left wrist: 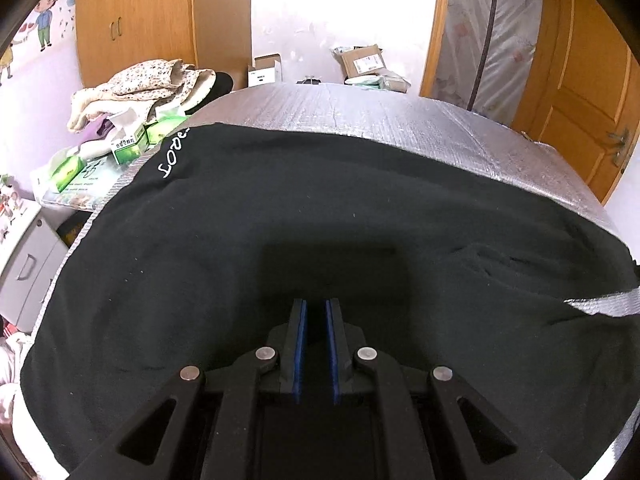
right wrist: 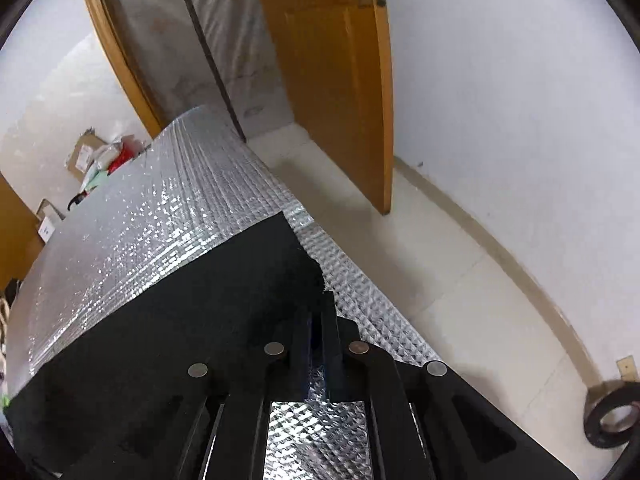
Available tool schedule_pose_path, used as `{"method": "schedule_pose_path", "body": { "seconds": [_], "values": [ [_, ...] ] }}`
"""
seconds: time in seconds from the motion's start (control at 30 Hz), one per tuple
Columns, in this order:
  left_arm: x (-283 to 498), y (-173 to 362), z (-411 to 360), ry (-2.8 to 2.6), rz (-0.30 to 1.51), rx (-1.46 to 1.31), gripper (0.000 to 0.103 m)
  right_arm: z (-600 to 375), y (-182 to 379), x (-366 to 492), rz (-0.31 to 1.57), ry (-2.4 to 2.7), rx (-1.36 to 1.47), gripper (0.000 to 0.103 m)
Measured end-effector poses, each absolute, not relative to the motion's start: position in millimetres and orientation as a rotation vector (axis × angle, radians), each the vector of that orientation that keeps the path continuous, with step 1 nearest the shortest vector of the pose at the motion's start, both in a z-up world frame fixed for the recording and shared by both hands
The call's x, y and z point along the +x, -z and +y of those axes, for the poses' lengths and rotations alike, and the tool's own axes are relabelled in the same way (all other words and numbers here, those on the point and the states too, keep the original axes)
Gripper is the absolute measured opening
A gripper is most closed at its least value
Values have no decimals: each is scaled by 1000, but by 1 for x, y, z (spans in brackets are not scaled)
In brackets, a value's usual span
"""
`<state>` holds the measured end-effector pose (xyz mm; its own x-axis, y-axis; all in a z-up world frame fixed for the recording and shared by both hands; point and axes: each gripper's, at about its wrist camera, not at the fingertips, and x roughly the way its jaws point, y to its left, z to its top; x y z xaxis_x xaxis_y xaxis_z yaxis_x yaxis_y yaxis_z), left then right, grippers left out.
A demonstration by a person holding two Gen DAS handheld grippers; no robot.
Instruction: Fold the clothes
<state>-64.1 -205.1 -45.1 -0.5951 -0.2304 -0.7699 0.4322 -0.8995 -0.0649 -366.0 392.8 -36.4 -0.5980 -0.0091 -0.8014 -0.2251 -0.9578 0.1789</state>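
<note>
One black garment (left wrist: 320, 208); two grippers, left (left wrist: 316, 308) narrowly parted and empty, right (right wrist: 320, 316) unclear

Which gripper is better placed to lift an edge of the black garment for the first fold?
Probably the right gripper: its tips sit at the black garment's edge, while the left gripper hovers mid-cloth.

Both wrist views steeply down, close

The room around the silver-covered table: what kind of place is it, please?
Probably a room in a home, used for storage too. A wooden wardrobe stands by the wall, cartoon wall stickers decorate it, and a wooden door hangs open. A black garment lies on the table.
</note>
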Motion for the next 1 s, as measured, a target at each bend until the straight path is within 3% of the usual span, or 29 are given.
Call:
{"method": "schedule_pose_path", "body": {
  "seconds": [0.17,0.43,0.73,0.87,1.0],
  "values": [
    [-54,19,-214,2528,321,1077,9,356,5,-347,334,-2847,-1207,19],
    [-47,-38,-275,2552,337,905,9,218,-68,-304,60,-3528,-905,19],
    [-94,-23,-348,2496,369,1025,9,74,-32,-300,-532,-3730,-1320,19],
    [-116,-4,-373,2482,362,1091,9,37,-6,-312,-688,-3705,-1511,19],
    [-132,13,-399,2470,392,1146,18,2,11,-329,-831,-3683,-1614,19]
  ]
}}
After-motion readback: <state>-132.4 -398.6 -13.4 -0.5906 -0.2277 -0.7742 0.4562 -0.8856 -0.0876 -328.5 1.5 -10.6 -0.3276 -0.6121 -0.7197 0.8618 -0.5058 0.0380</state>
